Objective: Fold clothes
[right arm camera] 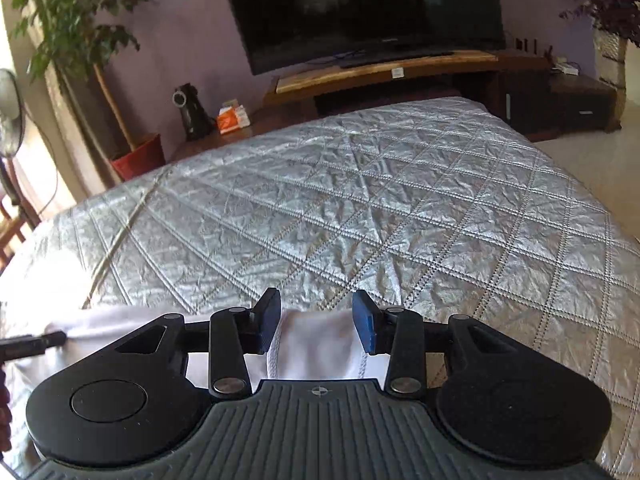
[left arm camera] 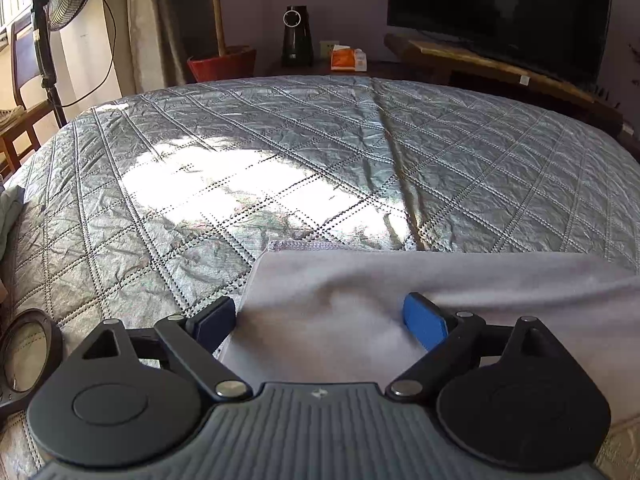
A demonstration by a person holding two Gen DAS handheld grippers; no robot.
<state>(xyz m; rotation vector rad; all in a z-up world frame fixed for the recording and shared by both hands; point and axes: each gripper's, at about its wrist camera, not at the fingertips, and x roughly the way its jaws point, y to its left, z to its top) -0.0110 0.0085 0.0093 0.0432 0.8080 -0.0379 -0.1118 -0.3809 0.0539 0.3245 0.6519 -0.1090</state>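
White soft cotton garment (left arm camera: 400, 300) lies on the silver quilted bedspread (left arm camera: 280, 160) just under our 2 released claws, left gripper (left arm camera: 320, 320) over its left edge, right gripper (right arm camera: 316, 320) straddling its stitched hem.

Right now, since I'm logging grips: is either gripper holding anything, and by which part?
Nothing is held. The left gripper and right gripper both stand open over the white cloth, pads not pressing it.

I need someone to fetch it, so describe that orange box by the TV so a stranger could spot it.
Beyond the silver quilted bedspread, a dark wooden ledge runs left from the black television. The small orange-and-white carton stands there beside a black cone-shaped gadget, the only bright orange thing.
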